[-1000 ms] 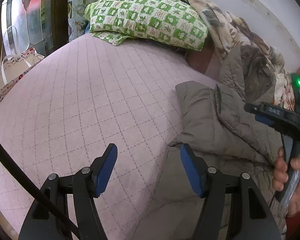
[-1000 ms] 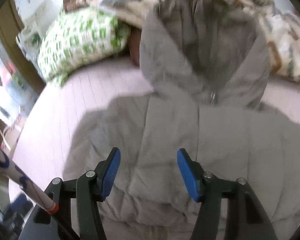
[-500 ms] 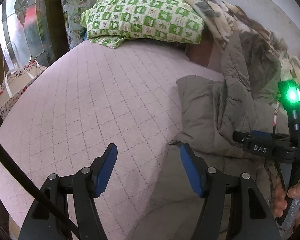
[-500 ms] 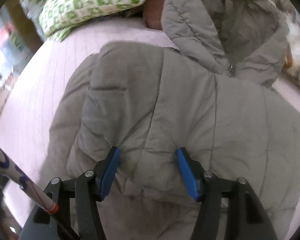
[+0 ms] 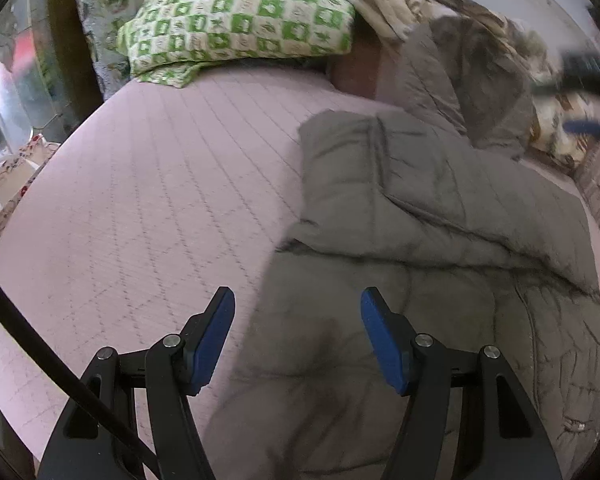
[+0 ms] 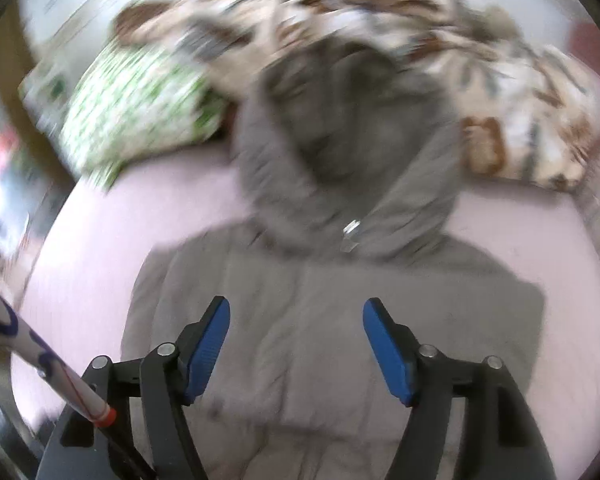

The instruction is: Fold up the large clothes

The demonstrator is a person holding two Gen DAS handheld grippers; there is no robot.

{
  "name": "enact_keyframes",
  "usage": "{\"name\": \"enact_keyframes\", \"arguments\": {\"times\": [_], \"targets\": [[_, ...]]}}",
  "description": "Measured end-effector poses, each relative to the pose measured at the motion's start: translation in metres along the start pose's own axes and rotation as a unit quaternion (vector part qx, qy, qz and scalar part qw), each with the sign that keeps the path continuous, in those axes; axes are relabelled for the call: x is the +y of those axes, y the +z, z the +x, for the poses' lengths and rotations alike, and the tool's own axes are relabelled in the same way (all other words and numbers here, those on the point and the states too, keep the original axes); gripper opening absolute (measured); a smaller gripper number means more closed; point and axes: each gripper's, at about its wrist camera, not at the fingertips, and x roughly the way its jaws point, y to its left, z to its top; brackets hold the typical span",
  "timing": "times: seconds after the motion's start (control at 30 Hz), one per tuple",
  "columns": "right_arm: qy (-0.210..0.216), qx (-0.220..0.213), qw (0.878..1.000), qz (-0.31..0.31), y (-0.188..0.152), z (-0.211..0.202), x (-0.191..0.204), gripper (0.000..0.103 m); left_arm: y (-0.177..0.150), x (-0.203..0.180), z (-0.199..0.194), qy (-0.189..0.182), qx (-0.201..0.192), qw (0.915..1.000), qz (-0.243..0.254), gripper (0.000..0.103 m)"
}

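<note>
A grey hooded puffer jacket [image 5: 412, 216] lies on a pink quilted bed [image 5: 148, 184], one sleeve folded across its body. My left gripper [image 5: 298, 336] is open and empty, low over the jacket's left edge. In the right wrist view the jacket [image 6: 324, 304] lies front up, its hood [image 6: 340, 132] towards the pillows and a zip pull [image 6: 351, 229] at the collar. My right gripper [image 6: 296, 340] is open and empty above the jacket's chest. The right wrist view is blurred.
A green checked pillow [image 5: 236, 20] and a brown patterned blanket [image 5: 484, 36] lie at the head of the bed. A bag [image 5: 4, 184] stands off the bed's left side. The right gripper's body [image 5: 588, 76] shows blurred at the upper right.
The right gripper has risen and pulled back from the jacket's chest, now seen high at the upper right. The left gripper has shifted right, over the jacket's edge.
</note>
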Motion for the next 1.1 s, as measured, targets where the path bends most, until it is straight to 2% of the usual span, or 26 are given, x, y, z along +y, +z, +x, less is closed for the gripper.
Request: {"name": "enact_keyframes", "arguments": {"times": [0.07,0.2,0.27,0.37,0.53,0.63,0.73,0.9,0.93,0.97,1.0,1.03,1.1], "targets": [[-0.002,-0.004,0.999,0.036,0.024,0.005,-0.015,0.082,0.000,-0.005,0.000,-0.002,-0.003,0.9999,0.010,0.064],[0.004,-0.018,0.994,0.103,0.072,0.016,-0.038,0.085,0.001,-0.013,0.004,-0.017,0.001,0.9997,0.016,0.064],[0.021,-0.032,0.990,0.134,0.095,0.020,-0.046,0.086,0.003,-0.015,0.008,-0.022,0.006,0.9996,0.015,0.064],[0.076,-0.054,0.975,0.203,0.128,0.035,-0.057,0.090,0.004,-0.017,0.016,-0.028,0.015,0.9993,0.016,0.064],[0.112,-0.059,0.952,0.278,0.168,0.071,-0.059,0.091,0.004,-0.020,0.024,-0.041,0.026,0.9986,0.023,0.064],[0.118,-0.065,0.938,0.320,0.184,0.092,-0.061,0.092,0.004,-0.021,0.025,-0.051,0.025,0.9980,0.027,0.064],[0.115,-0.070,0.925,0.355,0.195,0.112,-0.066,0.092,0.005,-0.022,0.029,-0.042,0.025,0.9983,0.032,0.064],[0.088,-0.034,0.917,0.387,0.199,0.152,-0.075,0.091,0.006,-0.020,0.036,-0.043,0.032,0.9980,0.033,0.064],[0.083,-0.030,0.918,0.386,0.197,0.157,-0.077,0.079,0.006,-0.020,0.036,-0.042,0.032,0.9980,0.034,0.064],[0.076,-0.029,0.923,0.377,0.196,0.159,-0.077,0.043,0.007,-0.020,0.037,-0.041,0.031,0.9980,0.036,0.064],[0.071,-0.024,0.929,0.362,0.196,0.160,-0.075,0.024,0.007,-0.020,0.037,-0.040,0.031,0.9981,0.035,0.064],[0.060,-0.014,0.937,0.344,0.196,0.161,-0.072,0.017,0.007,-0.019,0.038,-0.039,0.032,0.9982,0.034,0.064],[0.043,-0.019,0.950,0.308,0.194,0.152,-0.064,0.015,0.008,-0.018,0.038,-0.038,0.033,0.9983,0.030,0.064]]}}
